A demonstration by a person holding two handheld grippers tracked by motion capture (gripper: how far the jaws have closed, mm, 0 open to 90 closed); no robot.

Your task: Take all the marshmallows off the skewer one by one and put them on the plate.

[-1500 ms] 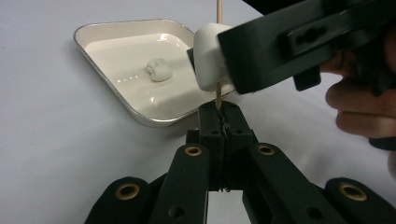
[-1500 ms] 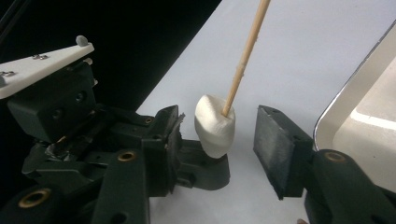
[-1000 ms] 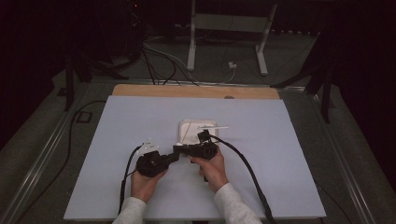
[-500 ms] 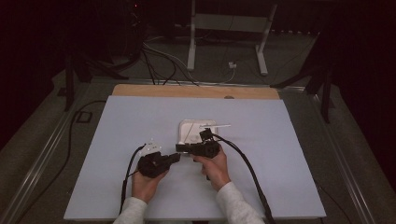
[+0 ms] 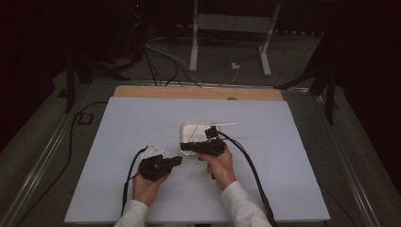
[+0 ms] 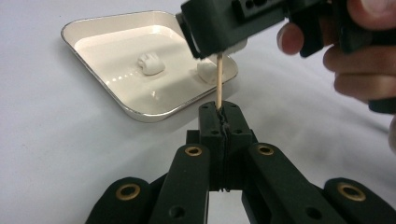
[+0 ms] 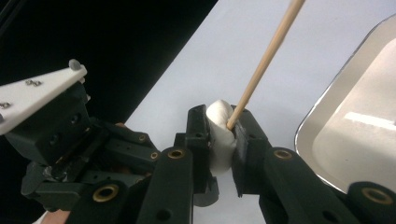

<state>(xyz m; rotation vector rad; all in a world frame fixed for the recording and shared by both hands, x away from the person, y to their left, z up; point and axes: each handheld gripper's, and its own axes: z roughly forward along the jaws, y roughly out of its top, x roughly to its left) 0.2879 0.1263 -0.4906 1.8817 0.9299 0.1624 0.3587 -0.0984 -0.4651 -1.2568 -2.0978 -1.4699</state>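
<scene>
My left gripper (image 6: 219, 116) is shut on the lower end of a thin wooden skewer (image 6: 218, 79), which stands up from its jaws. My right gripper (image 7: 220, 135) is shut on a white marshmallow (image 7: 219, 140), squeezed between its pads. The skewer (image 7: 266, 60) enters the marshmallow's top at a slant. In the high view the left gripper (image 5: 176, 161) and the right gripper (image 5: 185, 146) meet tip to tip just in front of a white tray (image 5: 189, 127). The tray (image 6: 93, 28) holds two more marshmallows (image 6: 149, 63).
A pale sheet (image 5: 118, 142) covers the table, with a wooden strip (image 5: 189, 92) along its far edge. Another thin stick (image 5: 222, 124) lies across the tray's far rim. Cables (image 5: 255, 175) trail from both grippers toward the near edge. A metal stand (image 5: 227, 33) is on the floor beyond.
</scene>
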